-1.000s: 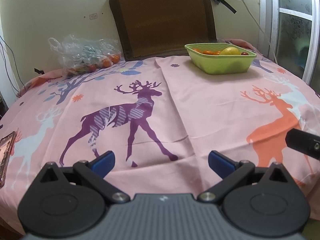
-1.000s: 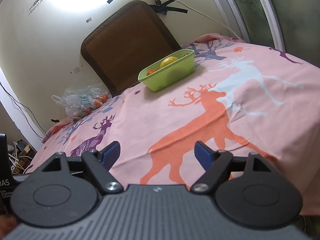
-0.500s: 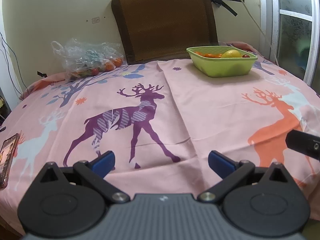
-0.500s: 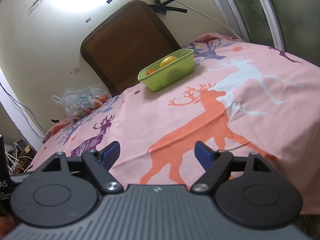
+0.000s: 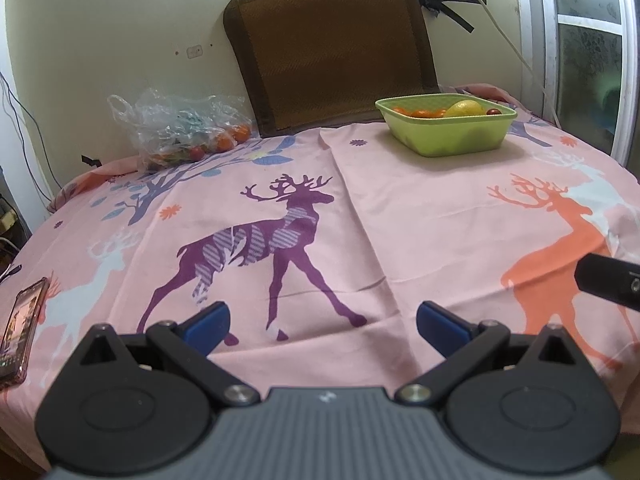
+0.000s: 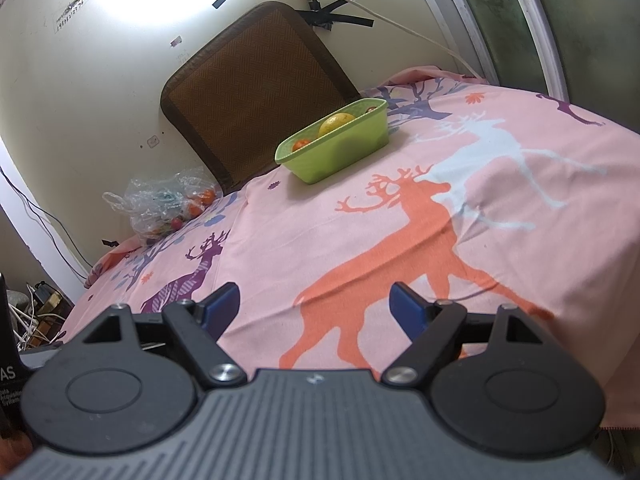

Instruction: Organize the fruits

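A green bowl (image 5: 448, 132) stands at the far right of the table with a yellow fruit (image 5: 464, 109), oranges and a small red fruit in it. It also shows in the right wrist view (image 6: 336, 148). A clear plastic bag (image 5: 180, 132) with oranges and small red fruits lies at the far left, and shows in the right wrist view (image 6: 164, 204). My left gripper (image 5: 322, 326) is open and empty above the table's near edge. My right gripper (image 6: 316, 308) is open and empty, far from the bowl.
A pink deer-print cloth (image 5: 360, 220) covers the table. A phone (image 5: 20, 328) lies at the near left edge. A brown chair back (image 5: 332, 44) stands behind the table. A window (image 5: 588, 52) is at the right. Cables lie on the floor at left (image 6: 28, 320).
The left wrist view has tilted up a little, so bowl and bag sit lower in its frame. The right gripper has hardly moved. Both grippers stay open.
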Motion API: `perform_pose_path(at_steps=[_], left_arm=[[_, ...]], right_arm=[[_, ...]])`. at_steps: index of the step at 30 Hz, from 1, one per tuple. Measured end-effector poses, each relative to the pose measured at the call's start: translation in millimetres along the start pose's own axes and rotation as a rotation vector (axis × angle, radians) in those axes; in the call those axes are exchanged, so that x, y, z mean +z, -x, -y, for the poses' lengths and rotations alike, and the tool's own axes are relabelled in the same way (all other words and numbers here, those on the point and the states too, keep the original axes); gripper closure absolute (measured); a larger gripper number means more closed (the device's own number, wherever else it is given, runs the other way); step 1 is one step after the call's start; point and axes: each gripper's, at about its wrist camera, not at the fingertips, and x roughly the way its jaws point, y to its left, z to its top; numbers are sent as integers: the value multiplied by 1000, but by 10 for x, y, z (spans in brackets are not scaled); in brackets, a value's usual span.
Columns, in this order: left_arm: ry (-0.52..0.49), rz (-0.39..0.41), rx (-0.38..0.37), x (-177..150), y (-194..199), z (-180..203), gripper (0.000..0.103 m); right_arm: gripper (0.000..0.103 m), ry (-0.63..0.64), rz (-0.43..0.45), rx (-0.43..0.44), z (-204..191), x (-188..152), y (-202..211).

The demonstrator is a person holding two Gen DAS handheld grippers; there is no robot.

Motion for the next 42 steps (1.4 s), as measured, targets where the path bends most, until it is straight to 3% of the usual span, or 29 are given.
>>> perform_pose_path(at_steps=[42], left_arm=[[7,-3,20,21,1,4,0]], right_arm=[[19,34,37,-13,-79,1,68]])
